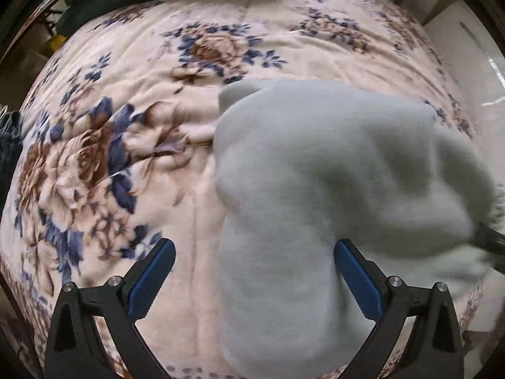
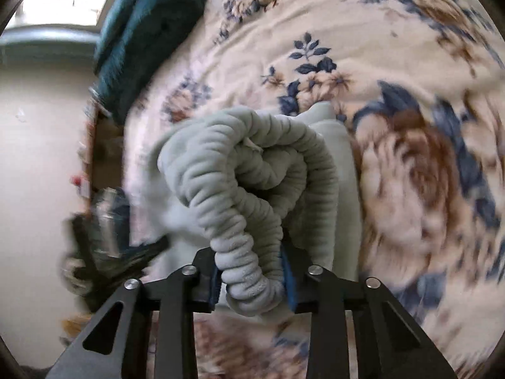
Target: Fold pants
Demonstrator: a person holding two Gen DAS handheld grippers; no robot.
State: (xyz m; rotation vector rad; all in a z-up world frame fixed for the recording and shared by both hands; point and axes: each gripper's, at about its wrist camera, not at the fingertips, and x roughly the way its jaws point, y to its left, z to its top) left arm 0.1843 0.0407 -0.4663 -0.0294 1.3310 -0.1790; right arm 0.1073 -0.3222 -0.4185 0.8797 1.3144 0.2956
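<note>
The pale grey, soft fleece pants (image 2: 252, 170) — light and limp, it is judged — are best taken at the ribbed elastic waistband (image 2: 246, 252), where the right gripper (image 2: 252, 281) fingers are clamped narrow, while the left gripper (image 1: 254, 271) fingers are spread wide, gripping nothing.

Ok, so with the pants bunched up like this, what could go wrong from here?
1. The right hand-held gripper pinches only the ribbed waistband; the bunched pants might slip out.
2. The left hand-held gripper is open, holding nothing, so the loose side may sag and lose its fold.
3. The pants are crumpled, so creases could get folded in on the blanket.
</note>
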